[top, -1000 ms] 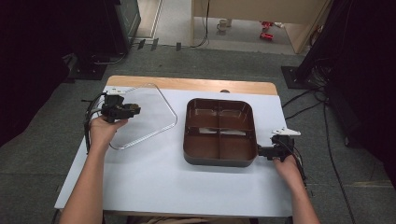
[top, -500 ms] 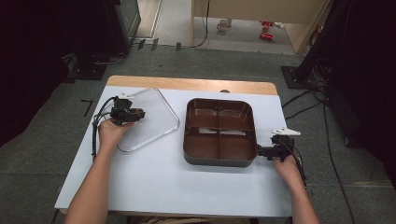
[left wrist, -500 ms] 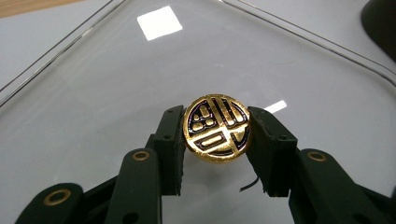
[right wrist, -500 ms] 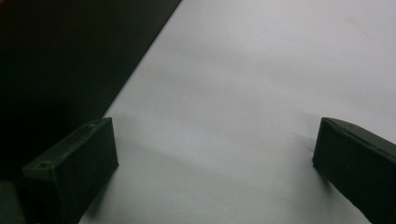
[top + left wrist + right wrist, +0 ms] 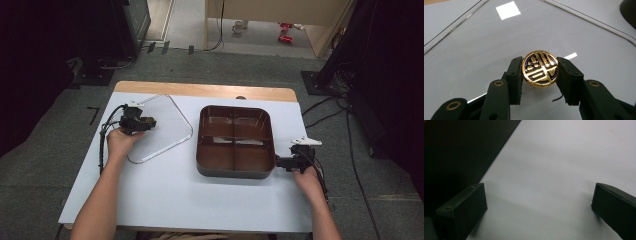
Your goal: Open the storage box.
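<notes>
your left gripper (image 5: 540, 72) clamps the gold knob (image 5: 540, 68) of the clear lid (image 5: 167, 125), left of the uncovered brown tray (image 5: 235, 172); right gripper (image 5: 539, 212) gapes empty.

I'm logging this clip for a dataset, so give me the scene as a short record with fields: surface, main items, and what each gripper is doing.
surface: white table top
lid: clear glass lid, lying flat left of the tray
knob: gold round knob on the lid
tray: brown four-compartment tray, empty
left gripper: fingers shut on the knob
right gripper: fingers open, at the tray's right edge, holding nothing
</notes>
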A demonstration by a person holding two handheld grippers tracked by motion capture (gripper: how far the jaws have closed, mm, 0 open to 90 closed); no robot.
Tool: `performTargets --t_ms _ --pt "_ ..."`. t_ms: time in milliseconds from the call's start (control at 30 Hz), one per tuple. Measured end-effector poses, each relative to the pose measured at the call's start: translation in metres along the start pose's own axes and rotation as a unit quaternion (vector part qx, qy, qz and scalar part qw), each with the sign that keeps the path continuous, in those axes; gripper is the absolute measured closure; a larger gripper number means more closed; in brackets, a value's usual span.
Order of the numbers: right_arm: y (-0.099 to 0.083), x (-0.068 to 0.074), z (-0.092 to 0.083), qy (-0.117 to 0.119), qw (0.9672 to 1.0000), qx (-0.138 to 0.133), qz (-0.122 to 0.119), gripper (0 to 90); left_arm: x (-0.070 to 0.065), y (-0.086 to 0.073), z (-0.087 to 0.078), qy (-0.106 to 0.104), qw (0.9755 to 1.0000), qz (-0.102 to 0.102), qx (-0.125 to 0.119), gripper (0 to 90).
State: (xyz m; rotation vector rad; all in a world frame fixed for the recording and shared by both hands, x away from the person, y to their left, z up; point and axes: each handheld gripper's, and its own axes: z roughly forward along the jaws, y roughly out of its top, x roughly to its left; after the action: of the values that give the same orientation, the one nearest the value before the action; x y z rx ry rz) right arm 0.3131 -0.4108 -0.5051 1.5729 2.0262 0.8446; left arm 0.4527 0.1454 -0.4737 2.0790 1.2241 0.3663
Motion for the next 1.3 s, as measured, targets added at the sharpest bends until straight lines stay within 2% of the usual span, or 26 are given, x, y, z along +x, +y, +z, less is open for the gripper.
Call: performTargets --t_ms 133,233,300,367,467,533,767,900,1033,1133,1300 --pt "0.000 0.000 0.000 0.000 1.0000 0.000 0.000 0.0 0.002 0.000 -0.002 -0.010 0.9999 -0.009 0.000 55.3" --pt "0.000 0.000 0.000 0.000 1.0000 0.000 0.000 0.0 0.001 0.002 -0.007 -0.028 0.9995 -0.015 -0.009 48.2" --pt "0.000 0.000 0.000 0.000 1.0000 0.000 0.000 0.0 0.000 0.004 -0.009 -0.032 0.9993 -0.018 -0.005 41.4" --pt "0.000 0.000 0.000 0.000 1.0000 0.000 0.000 0.0 -0.003 0.006 -0.013 -0.022 0.9997 -0.008 -0.004 39.1" --pt "0.000 0.000 0.000 0.000 1.0000 -0.001 0.000 0.0 -0.007 0.009 -0.022 -0.019 0.9996 -0.002 -0.020 38.4" --pt "0.000 0.000 0.000 0.000 1.0000 -0.001 0.000 0.0 -0.011 0.012 -0.029 -0.029 0.9991 -0.005 -0.030 37.1" --pt "0.000 0.000 0.000 -0.001 1.0000 -0.001 0.000 0.0 -0.028 0.018 -0.044 -0.040 0.9984 0.002 -0.038 31.6" --pt "0.000 0.000 0.000 -0.001 1.0000 -0.001 -0.001 0.0 -0.039 0.019 -0.048 -0.044 0.9981 0.033 -0.029 26.6" --pt "0.000 0.000 0.000 -0.001 1.0000 -0.001 -0.001 0.0 -0.049 0.018 -0.054 -0.064 0.9968 0.034 -0.033 26.0" --pt "0.000 0.000 0.000 -0.001 1.0000 -0.001 -0.001 0.0 -0.055 0.016 -0.058 -0.070 0.9962 0.035 -0.038 26.0" --pt "0.000 0.000 0.000 -0.001 1.0000 -0.001 -0.001 0.0 -0.069 0.010 -0.063 -0.077 0.9947 0.050 -0.046 24.9"
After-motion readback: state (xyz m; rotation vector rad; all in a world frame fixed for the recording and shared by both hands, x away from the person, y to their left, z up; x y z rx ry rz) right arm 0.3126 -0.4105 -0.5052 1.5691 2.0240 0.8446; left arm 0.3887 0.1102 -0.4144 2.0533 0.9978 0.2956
